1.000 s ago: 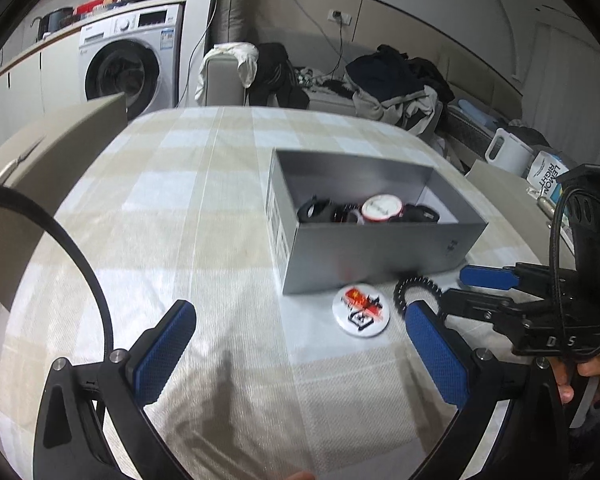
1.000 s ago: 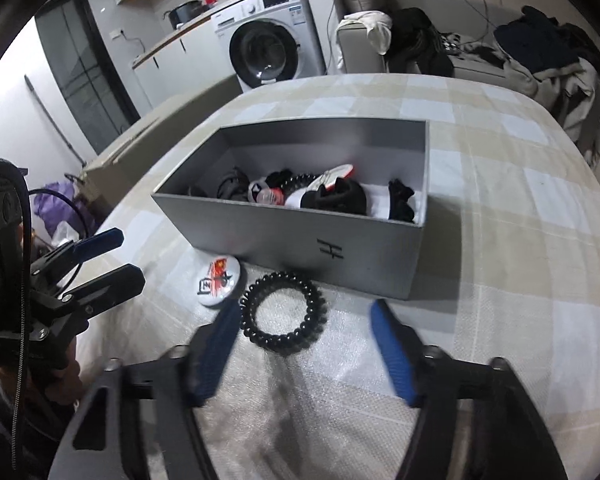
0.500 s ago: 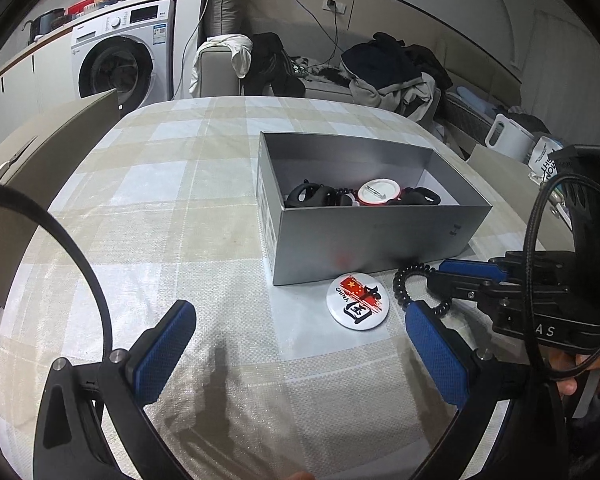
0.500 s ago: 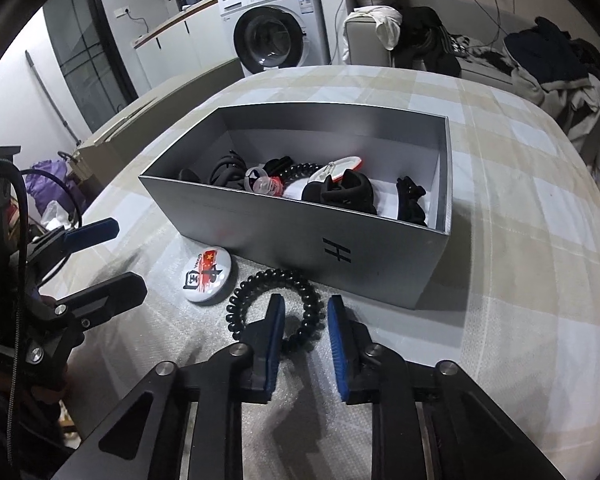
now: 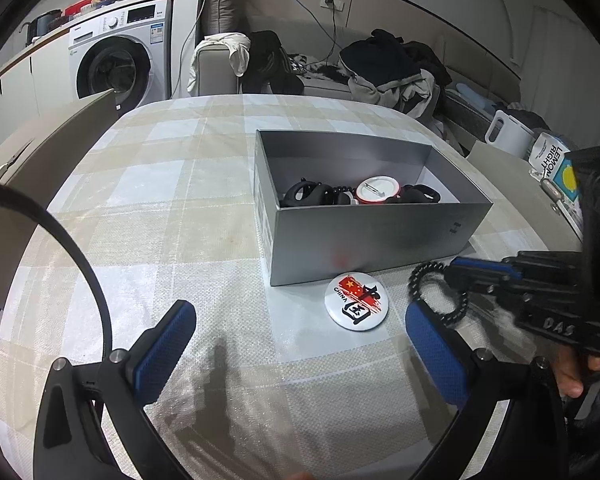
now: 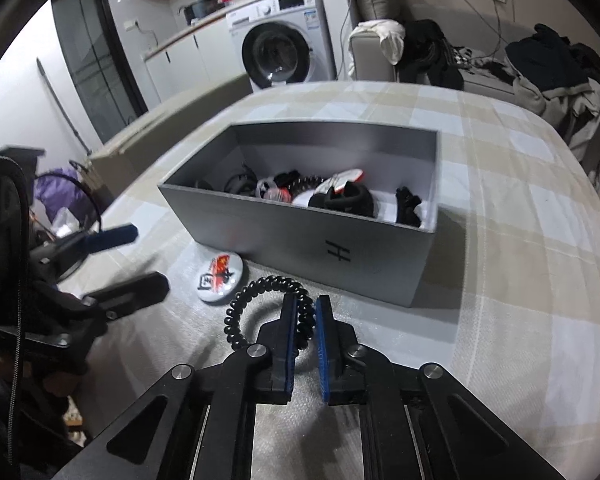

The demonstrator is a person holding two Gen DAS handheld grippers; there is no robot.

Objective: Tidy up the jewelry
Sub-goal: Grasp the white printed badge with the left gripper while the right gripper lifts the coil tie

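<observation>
A grey open box stands on the checked tablecloth and holds black bands and a round badge. A white round badge with red and black print lies in front of the box. Next to it is a black coiled bracelet. My right gripper is shut on the bracelet's right side and holds it slightly lifted off the cloth. My left gripper is open and empty, near the badge, a little before it.
The table's round edge falls away on all sides. A white kettle and a carton stand beyond the table's right edge. A washing machine and a sofa with clothes are behind.
My right gripper moved forward over the bracelet and closed on its right side, then lifted it a little. My left gripper stayed open and moved closer to the badge.
</observation>
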